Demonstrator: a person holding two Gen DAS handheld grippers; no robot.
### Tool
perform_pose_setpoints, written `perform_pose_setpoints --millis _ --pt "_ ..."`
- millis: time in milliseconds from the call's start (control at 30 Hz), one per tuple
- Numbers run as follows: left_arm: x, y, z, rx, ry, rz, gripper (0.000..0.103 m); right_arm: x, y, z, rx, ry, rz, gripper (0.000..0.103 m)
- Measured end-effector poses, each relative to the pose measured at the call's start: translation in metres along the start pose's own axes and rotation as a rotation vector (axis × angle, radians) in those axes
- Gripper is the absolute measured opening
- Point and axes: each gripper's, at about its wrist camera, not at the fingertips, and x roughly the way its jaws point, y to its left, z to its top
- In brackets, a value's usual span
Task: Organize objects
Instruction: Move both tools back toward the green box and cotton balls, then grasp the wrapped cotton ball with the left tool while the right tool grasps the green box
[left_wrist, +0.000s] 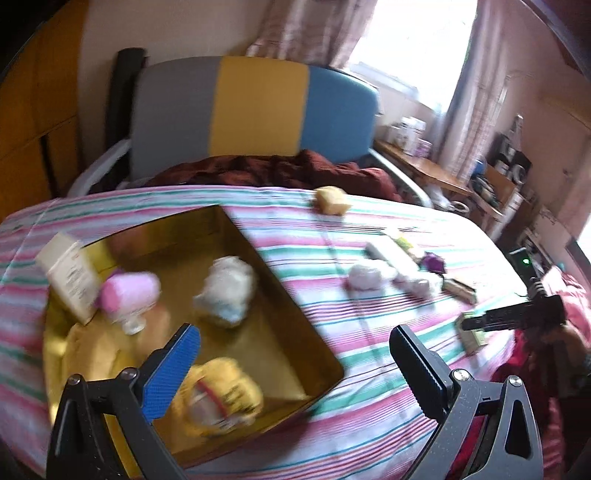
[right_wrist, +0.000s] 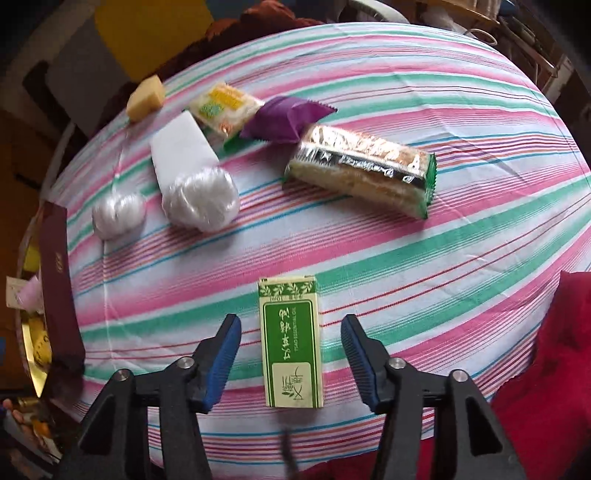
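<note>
This is a lived-in room of a home. A bench under a pink, green and white striped cloth (left_wrist: 332, 236) stands before a chair (left_wrist: 255, 107) with a grey, yellow and blue back and a dark red blanket (left_wrist: 280, 170) on its seat. Behind hang checked curtains (left_wrist: 310, 29) at a bright window (left_wrist: 410, 33), and a cluttered wooden side table (left_wrist: 424, 166) stands near the wall.

Window glare (left_wrist: 410, 33), motion blur, fisheye warping.

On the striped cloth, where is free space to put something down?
Free: the cloth between the green box and the cake pack, and right of both. Crowded: the far left, around the white bags and purple sachet.
</note>
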Motion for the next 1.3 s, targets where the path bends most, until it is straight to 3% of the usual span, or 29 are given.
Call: perform_pose_setpoints --millis 67,267,467,867,1033,1167,1300 --pt "0.011 -0.015 0.010 0.030 0.020 -0.030 0.103 -0.003 -0.002 0.000 0.017 -0.019 0.001 0.058" --pt "0.049 -0.057 0.033 0.105 0.063 -0.016 0.103 -0.014 -0.016 0.005 0.064 -0.096 0.031 0.059" --pt "0.100 -0.086 0.046 0.098 0.200 -0.071 0.103 -0.021 -0.014 0.000 0.096 -0.141 0.065 0.060" --pt "0.197 -0.121 0.065 0.166 0.286 0.089 0.103 -0.022 -0.011 0.003 0.105 -0.176 0.112 0.060" --pt "0.230 -0.124 0.065 0.168 0.317 0.106 0.103 -0.022 -0.010 0.003 0.104 -0.174 0.115 0.060" --pt "0.256 -0.120 0.058 0.127 0.390 0.118 0.103 -0.019 -0.009 0.003 0.099 -0.159 0.109 0.060" --pt "0.257 -0.116 0.054 0.120 0.350 0.135 0.103 -0.014 -0.005 0.004 0.088 -0.129 0.086 0.060"
